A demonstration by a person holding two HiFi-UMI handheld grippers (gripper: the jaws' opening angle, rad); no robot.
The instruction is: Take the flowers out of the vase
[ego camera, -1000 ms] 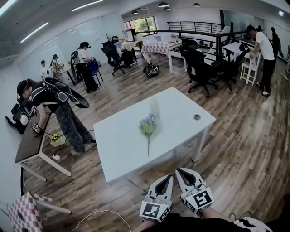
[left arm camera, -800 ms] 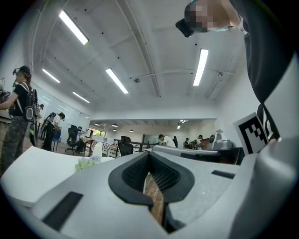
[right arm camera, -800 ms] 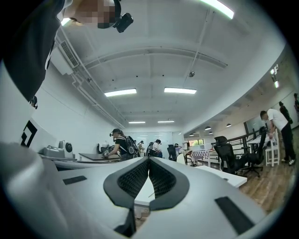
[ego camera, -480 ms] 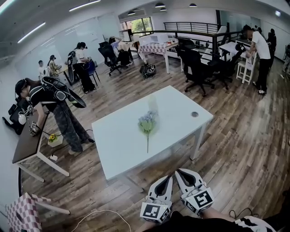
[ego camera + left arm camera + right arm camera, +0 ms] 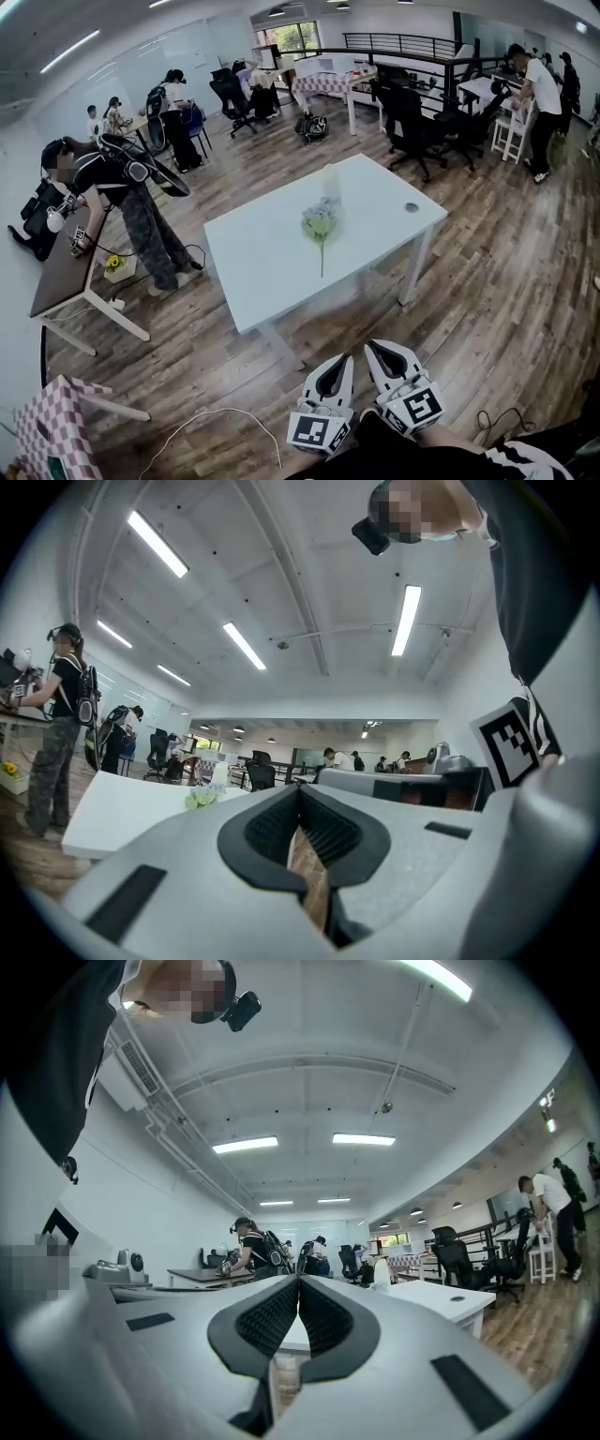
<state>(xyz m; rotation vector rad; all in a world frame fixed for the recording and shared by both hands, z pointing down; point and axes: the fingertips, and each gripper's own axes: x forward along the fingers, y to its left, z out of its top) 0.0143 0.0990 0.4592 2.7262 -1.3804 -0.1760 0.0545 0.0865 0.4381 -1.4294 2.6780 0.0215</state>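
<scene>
A bunch of pale flowers (image 5: 321, 223) lies flat on the white table (image 5: 272, 258), green stem toward me. Just behind it stands a translucent white vase (image 5: 330, 180). Both grippers hang side by side over the wooden floor, well short of the table's near edge. My left gripper (image 5: 346, 358) is shut with nothing between its pads. My right gripper (image 5: 368, 345) is shut and empty too. The left gripper view looks level across the table (image 5: 112, 808), with the flowers (image 5: 200, 799) and vase (image 5: 218, 774) far off at the left. In the right gripper view the vase (image 5: 382, 1271) stands on the table (image 5: 441, 1296).
A person with a backpack (image 5: 122, 202) bends over a brown desk (image 5: 66, 272) at the left. Black office chairs (image 5: 412, 117) and other people stand beyond the table. A white cable (image 5: 211, 427) lies on the floor near a checkered table (image 5: 52, 422).
The head view has shifted: the table and flowers now sit a little higher and further right. Both grippers stay shut, side by side at the bottom of the frame.
</scene>
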